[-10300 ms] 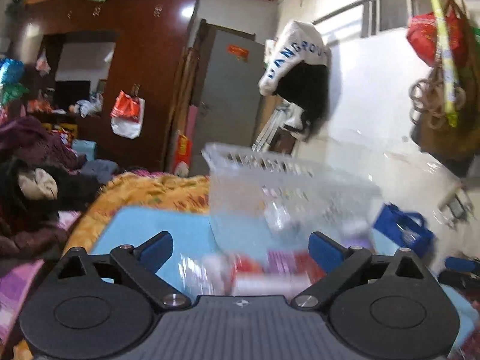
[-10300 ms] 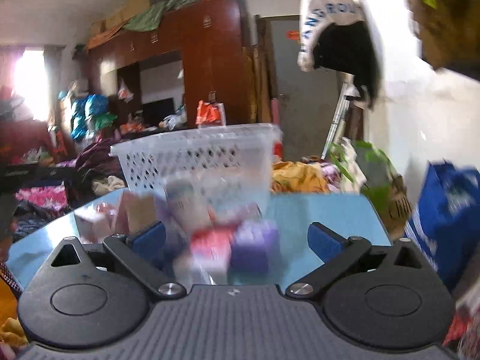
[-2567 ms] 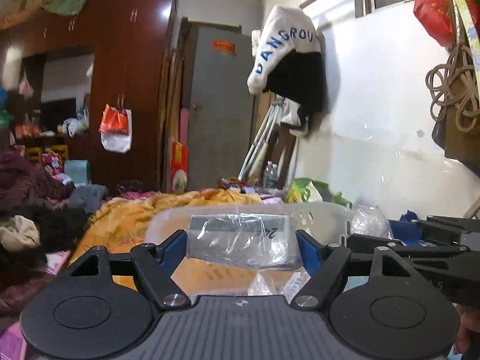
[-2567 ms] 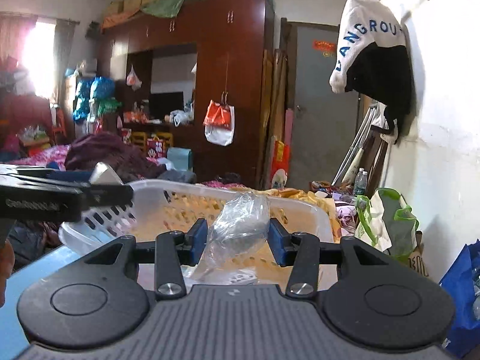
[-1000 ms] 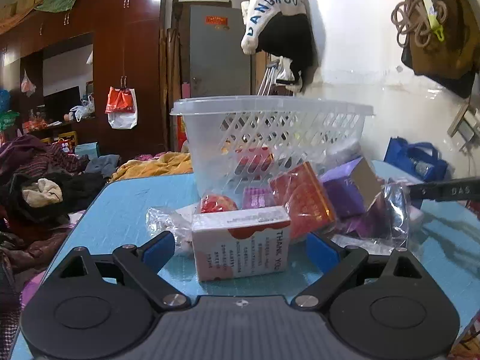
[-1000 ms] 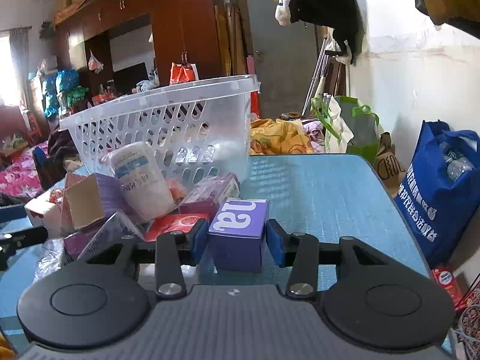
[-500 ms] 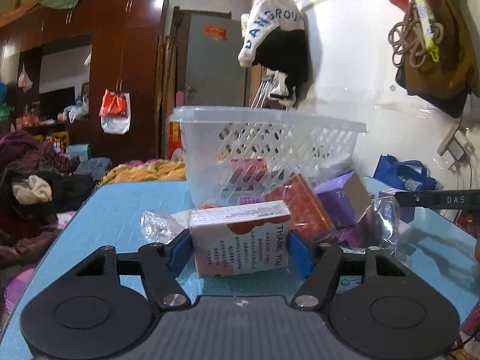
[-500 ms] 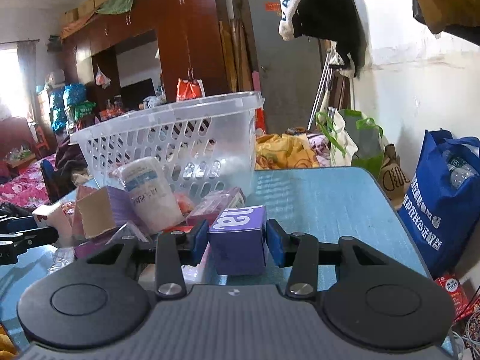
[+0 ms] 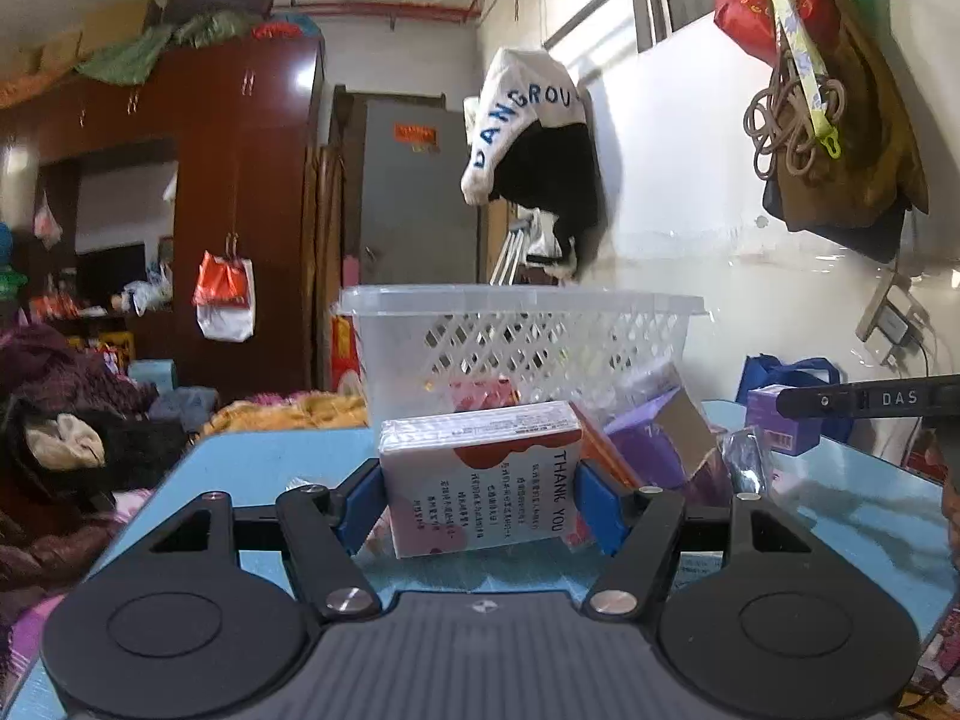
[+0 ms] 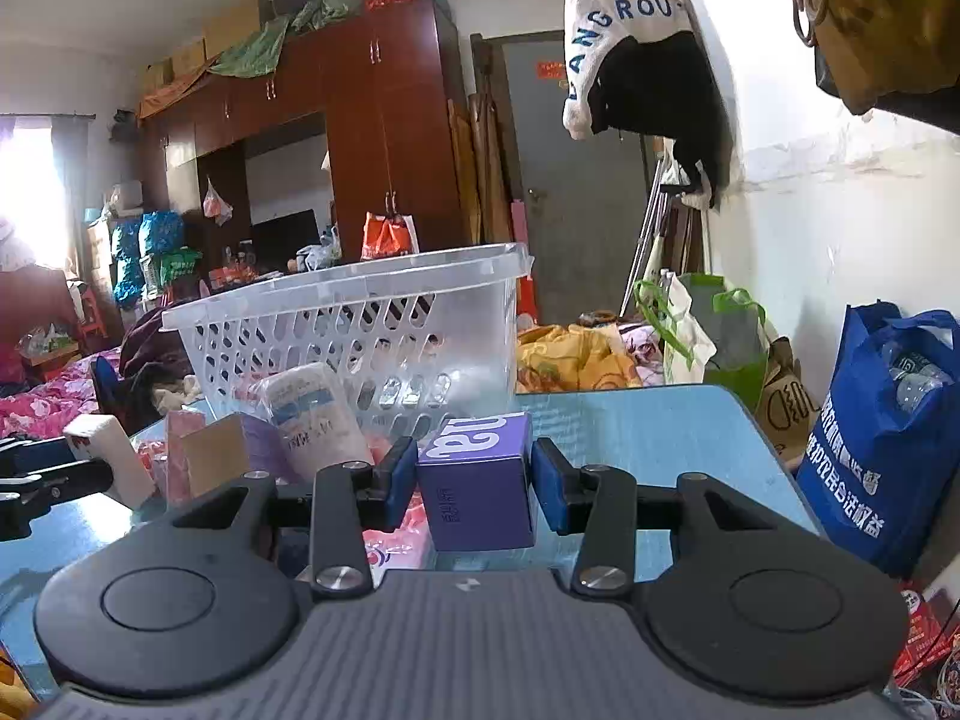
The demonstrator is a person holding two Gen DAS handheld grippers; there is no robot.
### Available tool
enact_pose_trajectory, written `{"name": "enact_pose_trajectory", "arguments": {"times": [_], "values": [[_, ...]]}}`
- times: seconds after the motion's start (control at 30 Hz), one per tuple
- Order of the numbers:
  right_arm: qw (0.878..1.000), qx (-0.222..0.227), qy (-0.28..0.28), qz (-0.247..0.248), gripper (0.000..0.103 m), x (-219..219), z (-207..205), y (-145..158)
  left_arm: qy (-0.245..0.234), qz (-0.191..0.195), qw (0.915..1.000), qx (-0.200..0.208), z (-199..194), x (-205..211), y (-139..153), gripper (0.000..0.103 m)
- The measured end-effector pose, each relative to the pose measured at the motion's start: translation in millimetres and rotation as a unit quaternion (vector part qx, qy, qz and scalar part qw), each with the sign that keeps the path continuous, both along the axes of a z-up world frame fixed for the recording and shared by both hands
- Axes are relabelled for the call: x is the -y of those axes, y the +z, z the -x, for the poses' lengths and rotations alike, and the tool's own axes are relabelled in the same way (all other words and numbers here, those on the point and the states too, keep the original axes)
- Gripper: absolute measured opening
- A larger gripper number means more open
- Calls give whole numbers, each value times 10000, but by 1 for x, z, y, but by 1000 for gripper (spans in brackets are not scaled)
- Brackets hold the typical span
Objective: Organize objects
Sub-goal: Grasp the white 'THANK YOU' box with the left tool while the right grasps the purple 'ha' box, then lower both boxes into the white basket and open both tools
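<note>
My left gripper (image 9: 480, 495) is shut on a white pack (image 9: 480, 480) printed "THANK YOU", its blue pads pressing both ends. Behind it stands the clear plastic basket (image 9: 528, 330) on the blue table (image 9: 270, 456). My right gripper (image 10: 474, 480) is shut on a small purple box (image 10: 480, 498), held just above the table. From the right wrist view the basket (image 10: 360, 324) stands to the left, with a pile of packs at its foot, among them a white wrapped roll (image 10: 312, 414). The left gripper's tip (image 10: 54, 480) with the white pack (image 10: 108, 456) shows at the left edge.
An open purple carton (image 9: 660, 438) and an orange pack (image 9: 600, 438) lie against the basket. A blue bag (image 10: 888, 420) and a green bag (image 10: 720, 330) stand past the table's right edge. Clothes heap (image 9: 72, 420) lies left of the table.
My left gripper has closed from open onto the white pack and tipped it up off the table. My right gripper kept its grip on the purple box and tilted upward slightly.
</note>
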State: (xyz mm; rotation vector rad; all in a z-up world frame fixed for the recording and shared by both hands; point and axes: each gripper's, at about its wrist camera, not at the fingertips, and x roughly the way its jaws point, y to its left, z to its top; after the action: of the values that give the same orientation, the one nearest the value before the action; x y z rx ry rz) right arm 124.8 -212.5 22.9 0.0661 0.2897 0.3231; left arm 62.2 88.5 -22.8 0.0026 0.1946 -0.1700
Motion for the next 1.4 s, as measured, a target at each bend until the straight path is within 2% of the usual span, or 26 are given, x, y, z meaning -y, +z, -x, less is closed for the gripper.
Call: {"name": "enact_pose_trajectory", "arguments": {"times": [0.47, 0.7, 1.03, 1.13, 1.23, 1.4], "values": [[9993, 367, -53, 76, 45, -3, 10, 2, 41, 174, 9995, 241, 5, -8, -1, 71], [9991, 416, -79, 2, 45, -1, 12, 2, 56, 310, 9990, 310, 6, -13, 1, 71], [9987, 475, -124, -97, 45, 0, 16, 2, 43, 311, 9984, 472, 13, -11, 7, 71], [9992, 382, -35, -131, 45, -1, 14, 6, 66, 349, 9983, 472, 11, -11, 14, 71], [9986, 412, 193, -286, 45, -1, 13, 25, -2, 320, 9979, 563, 7, -10, 31, 71], [9962, 766, 401, -95, 45, -24, -4, 83, -138, 351, 9972, 649, -23, -3, 79, 71]]}}
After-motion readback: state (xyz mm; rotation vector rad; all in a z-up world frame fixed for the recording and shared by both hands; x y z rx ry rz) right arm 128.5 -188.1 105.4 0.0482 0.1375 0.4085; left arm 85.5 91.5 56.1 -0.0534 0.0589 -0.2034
